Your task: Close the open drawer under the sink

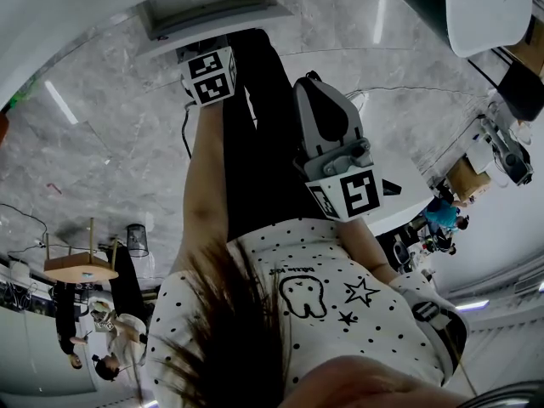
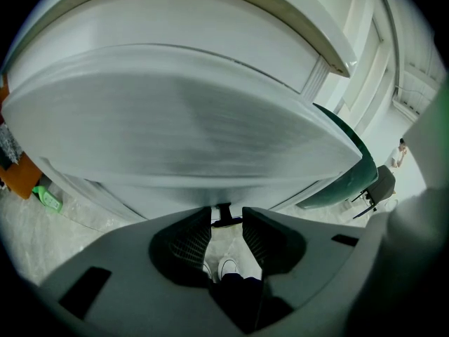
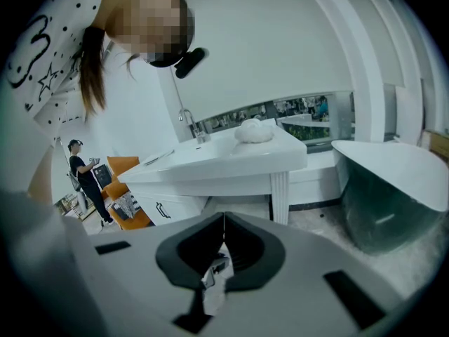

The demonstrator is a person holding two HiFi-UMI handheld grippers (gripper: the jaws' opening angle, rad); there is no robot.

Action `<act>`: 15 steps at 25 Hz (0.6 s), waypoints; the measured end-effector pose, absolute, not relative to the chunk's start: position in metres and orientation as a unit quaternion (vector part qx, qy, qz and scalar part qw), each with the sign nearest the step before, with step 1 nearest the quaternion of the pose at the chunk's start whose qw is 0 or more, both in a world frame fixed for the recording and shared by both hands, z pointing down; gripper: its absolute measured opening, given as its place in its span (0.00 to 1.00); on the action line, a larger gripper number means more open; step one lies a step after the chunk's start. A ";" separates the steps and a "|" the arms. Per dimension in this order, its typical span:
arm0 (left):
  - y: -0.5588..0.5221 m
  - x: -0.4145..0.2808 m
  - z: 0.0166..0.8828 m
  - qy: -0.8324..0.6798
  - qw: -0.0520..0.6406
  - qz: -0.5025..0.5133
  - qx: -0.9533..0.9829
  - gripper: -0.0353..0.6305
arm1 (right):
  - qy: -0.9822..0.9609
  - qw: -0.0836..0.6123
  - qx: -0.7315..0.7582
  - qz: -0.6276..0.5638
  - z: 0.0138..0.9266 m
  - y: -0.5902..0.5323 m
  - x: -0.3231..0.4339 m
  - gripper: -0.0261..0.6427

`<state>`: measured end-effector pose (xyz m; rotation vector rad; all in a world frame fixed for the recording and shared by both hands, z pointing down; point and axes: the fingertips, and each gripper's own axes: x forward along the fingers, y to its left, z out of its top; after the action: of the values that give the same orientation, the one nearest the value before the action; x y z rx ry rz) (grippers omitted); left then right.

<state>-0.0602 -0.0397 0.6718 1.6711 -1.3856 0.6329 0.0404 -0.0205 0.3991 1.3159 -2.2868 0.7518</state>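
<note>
- The white drawer front point(image 2: 182, 139) fills most of the left gripper view. It is a broad, blurred panel bulging out below the white counter edge point(image 2: 210, 5).
- A small black handle point(image 2: 223, 209) on the drawer's lower edge shows in the gap just past the tips of the left gripper point(image 2: 226, 217). Whether they touch it cannot be told.
- The left gripper's jaws stand well apart with nothing clamped. White shoes point(image 2: 228, 267) on the pale floor show through the gap.
- The right gripper point(image 3: 224, 217) has its tips pressed together and holds nothing. It faces the white vanity counter point(image 3: 231, 163) with its chrome tap point(image 3: 189, 123) from well back.
- A dark green bathtub point(image 3: 393, 195) stands to the right of the vanity.
- In the head view, both grippers carry cubes with black-and-white square markers point(image 1: 211, 75).
- The person's white dotted shirt point(image 1: 391, 330) bears a black tooth outline point(image 1: 303, 296) and stars point(image 1: 361, 292). The small print above the tooth is too small to read.
</note>
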 end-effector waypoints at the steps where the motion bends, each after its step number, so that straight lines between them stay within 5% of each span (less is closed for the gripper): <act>1: -0.041 -0.061 0.672 -0.555 0.425 0.252 0.669 0.26 | -0.817 0.198 0.470 0.269 0.400 -0.020 0.040 0.06; 15: -0.050 -0.065 0.671 -0.556 0.419 0.246 0.674 0.26 | -0.816 0.201 0.470 0.270 0.404 -0.021 0.039 0.06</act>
<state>-0.0648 -0.0500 0.6708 1.6897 -1.3946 0.6178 0.0393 -0.0211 0.4037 1.3138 -2.2789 0.7540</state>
